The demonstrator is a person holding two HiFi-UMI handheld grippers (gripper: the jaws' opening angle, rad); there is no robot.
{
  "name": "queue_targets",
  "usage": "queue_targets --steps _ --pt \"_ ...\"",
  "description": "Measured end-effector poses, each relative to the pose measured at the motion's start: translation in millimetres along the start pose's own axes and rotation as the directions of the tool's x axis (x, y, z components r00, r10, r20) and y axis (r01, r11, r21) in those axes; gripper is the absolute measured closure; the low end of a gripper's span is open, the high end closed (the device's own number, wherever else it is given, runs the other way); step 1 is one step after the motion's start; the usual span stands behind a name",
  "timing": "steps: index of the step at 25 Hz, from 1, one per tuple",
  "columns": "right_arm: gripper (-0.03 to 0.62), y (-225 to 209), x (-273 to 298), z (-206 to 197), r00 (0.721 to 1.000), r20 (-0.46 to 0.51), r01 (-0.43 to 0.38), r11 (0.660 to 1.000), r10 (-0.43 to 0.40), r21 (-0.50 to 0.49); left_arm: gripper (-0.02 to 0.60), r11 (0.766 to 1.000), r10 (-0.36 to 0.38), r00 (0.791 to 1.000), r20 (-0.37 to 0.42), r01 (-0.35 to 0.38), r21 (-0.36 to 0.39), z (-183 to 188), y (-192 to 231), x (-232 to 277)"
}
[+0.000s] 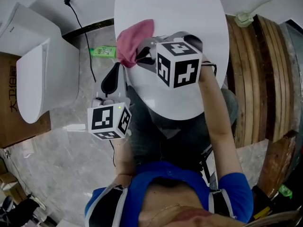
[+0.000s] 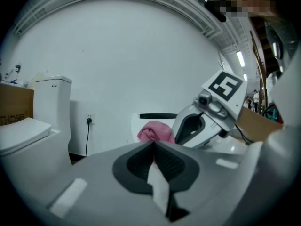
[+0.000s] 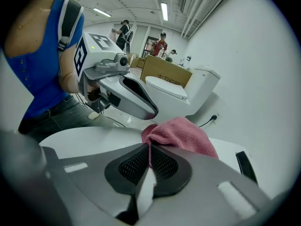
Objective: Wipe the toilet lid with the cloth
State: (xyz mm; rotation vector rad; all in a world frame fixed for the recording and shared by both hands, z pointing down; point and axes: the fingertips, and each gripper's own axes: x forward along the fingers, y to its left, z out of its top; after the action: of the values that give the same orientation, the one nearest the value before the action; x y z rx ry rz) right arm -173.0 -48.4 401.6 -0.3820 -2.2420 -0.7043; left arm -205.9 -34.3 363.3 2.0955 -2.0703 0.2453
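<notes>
Pink terry cloth (image 1: 135, 40), bunched up and pinched at its edge by the right gripper (image 3: 149, 147), resting on the left part of the closed, glossy white toilet lid (image 1: 189, 18).

cloth (image 1: 134, 42) on toilet lid (image 1: 208, 27), second toilet (image 1: 33, 79) left; bottle (image 1: 102, 52) between them

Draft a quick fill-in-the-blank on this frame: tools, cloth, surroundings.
1. The right tool is shut on a ____ cloth.
2. The cloth lies on the closed toilet lid, whose colour is ____.
3. The left tool is shut, off the lid's left side, and holds ____.
4. On the floor left of the lid lies a ____ bottle.

Missing words: pink; white; nothing; green.
</notes>
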Motion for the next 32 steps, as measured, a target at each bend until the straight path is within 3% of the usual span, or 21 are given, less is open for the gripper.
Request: queue_targets --steps 19,32 --pt "0.583 -6.1 -10.3 -14.5 0.999 -0.009 0.051 0.999 -0.051 -0.017 0.581 0.999 -0.012 1.0 0.024 0.011 0.047 4.9 -25.5 11.3" --pt "0.583 -11.9 -33.5 -43.8 0.997 -0.037 0.068 0.995 -0.065 0.079 0.581 0.998 -0.034 0.999 0.025 0.033 0.046 5.5 -37.1 18.7"
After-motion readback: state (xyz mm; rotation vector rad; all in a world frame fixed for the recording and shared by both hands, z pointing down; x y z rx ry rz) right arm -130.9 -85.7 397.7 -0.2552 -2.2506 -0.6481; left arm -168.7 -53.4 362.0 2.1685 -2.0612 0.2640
